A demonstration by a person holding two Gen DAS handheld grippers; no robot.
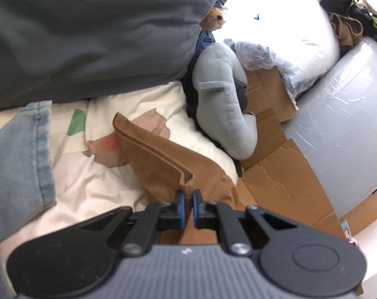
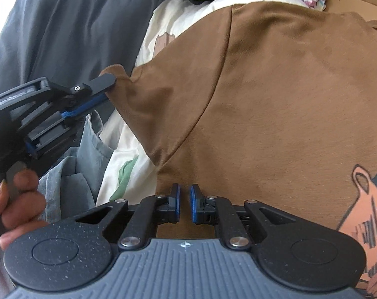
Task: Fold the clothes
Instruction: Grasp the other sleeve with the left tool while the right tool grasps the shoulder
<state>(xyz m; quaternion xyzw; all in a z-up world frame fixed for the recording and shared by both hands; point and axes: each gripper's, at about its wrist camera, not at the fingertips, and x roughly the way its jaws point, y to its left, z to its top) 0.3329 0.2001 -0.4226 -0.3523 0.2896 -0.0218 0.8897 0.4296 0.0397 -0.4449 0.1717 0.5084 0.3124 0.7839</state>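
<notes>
**Brown T-shirt pinched at two places on the bed**

A cream bedcover with coloured patches carries the clothes, with a dark grey quilt bunched behind it. The brown cotton T-shirt with a printed figure lies spread across the cover, beside light blue denim jeans and a grey plush toy. The left gripper has its jaws clamped on a raised fold of the shirt's edge. The right gripper rests on the shirt, jaws nearly together; whether cloth is caught between them I cannot tell.
</notes>
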